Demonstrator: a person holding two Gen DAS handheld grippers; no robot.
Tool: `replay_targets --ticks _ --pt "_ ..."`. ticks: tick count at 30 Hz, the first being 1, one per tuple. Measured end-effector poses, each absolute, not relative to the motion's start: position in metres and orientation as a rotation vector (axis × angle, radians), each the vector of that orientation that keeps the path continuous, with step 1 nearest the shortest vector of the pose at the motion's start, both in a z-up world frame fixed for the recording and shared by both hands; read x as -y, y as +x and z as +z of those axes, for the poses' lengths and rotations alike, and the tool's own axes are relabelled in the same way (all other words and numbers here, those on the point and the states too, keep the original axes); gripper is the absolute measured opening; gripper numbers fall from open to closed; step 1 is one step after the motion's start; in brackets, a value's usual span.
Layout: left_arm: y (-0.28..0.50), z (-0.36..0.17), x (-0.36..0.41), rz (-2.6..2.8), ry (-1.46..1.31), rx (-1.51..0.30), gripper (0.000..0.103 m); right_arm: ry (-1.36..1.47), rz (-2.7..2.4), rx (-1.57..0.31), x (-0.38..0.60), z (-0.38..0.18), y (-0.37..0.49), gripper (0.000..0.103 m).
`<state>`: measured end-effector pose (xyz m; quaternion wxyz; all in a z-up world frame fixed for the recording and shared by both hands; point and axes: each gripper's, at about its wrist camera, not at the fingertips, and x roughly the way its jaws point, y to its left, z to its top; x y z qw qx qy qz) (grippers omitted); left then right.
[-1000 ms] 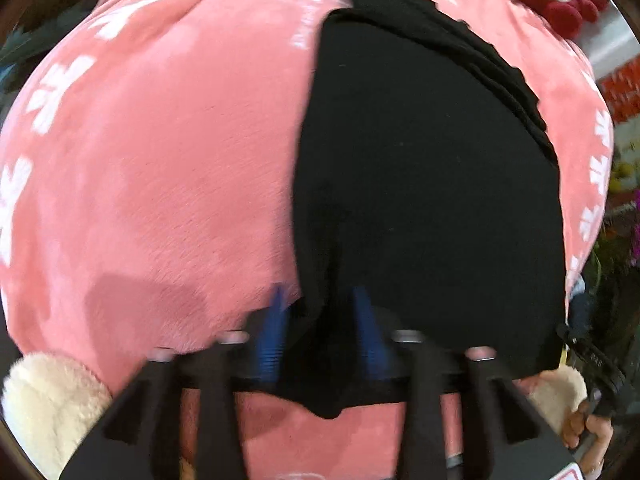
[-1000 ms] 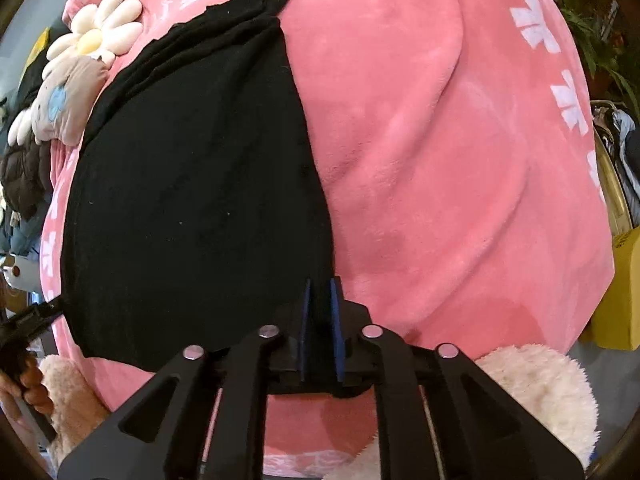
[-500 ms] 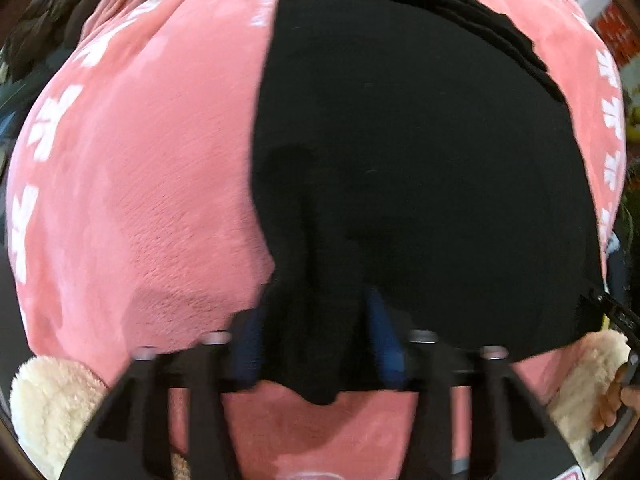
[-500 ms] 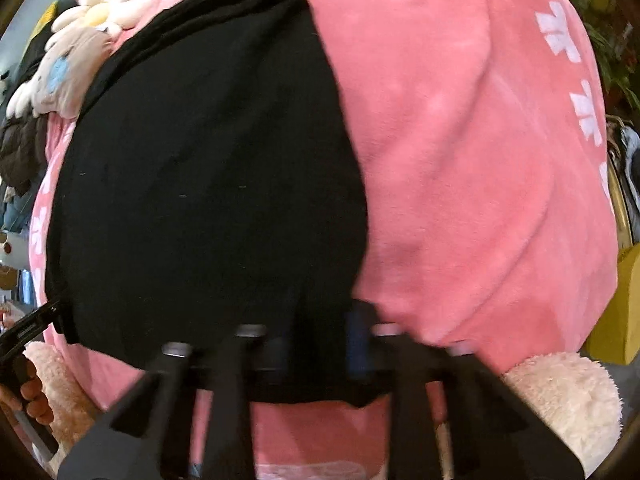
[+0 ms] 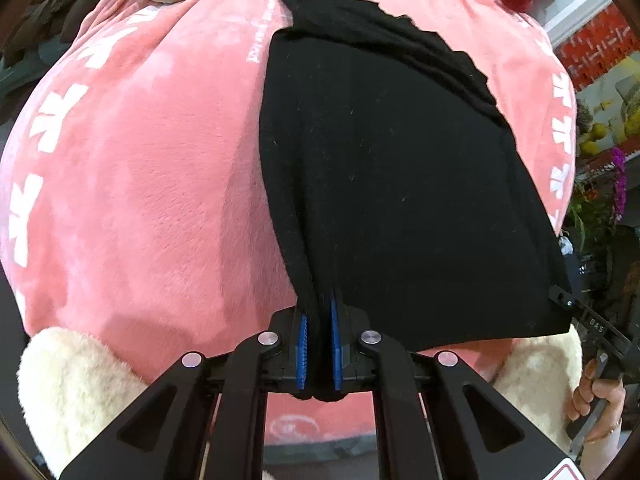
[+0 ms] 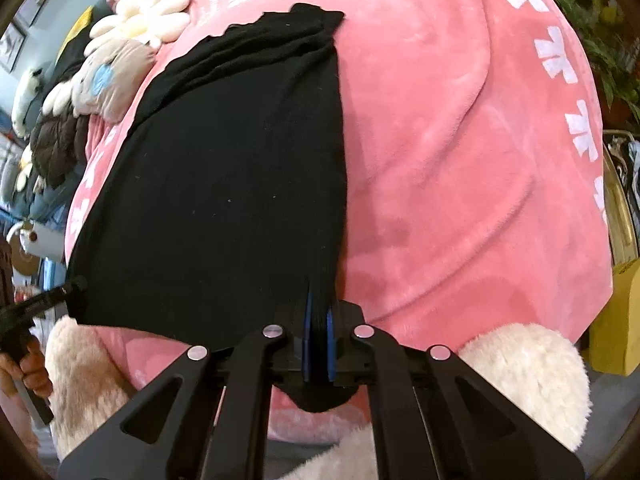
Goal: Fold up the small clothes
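The left tongs (image 5: 319, 334) are pinching the near left corner of a black garment (image 5: 392, 184): the blue pads (image 5: 302, 346) stand close together at six o'clock in the left wrist view, with a gathered fold of black cloth squeezed between them and a small tail of it hanging below. The right tongs (image 6: 318, 338) are likewise pressed together on the near right corner of the same black garment (image 6: 224, 184), a bunch of cloth caught between their pads and a rounded flap drooping beneath them.

From each pinch the cloth rises in tight pleats, and the near hem runs taut between the two tongs. In the left wrist view the right tongs appear at about four o'clock, gripped by a hand (image 5: 598, 404); in the right wrist view the left tongs appear at about nine o'clock, held by the other hand (image 6: 28, 368).

The garment lies on a pink plush blanket (image 5: 132, 184) with white printed marks along its borders. Its long axis runs from the tongs away toward twelve o'clock, where the far end lies in bunched, wrinkled layers. Cream fluffy cushions (image 5: 72, 392) sit at the blanket's near corners. At about ten o'clock in the right wrist view, a daisy-shaped plush (image 6: 144, 10) rests by the garment's far left corner.
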<state>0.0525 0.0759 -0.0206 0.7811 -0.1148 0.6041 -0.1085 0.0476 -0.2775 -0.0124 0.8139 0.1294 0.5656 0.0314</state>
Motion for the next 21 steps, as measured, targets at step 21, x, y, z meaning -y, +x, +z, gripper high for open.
replay_targets --ticks 21 --pt "0.04 0.047 -0.093 -0.283 -0.278 -1.292 0.007 0.305 0.15 -1.138 0.3 0.059 0.003 0.004"
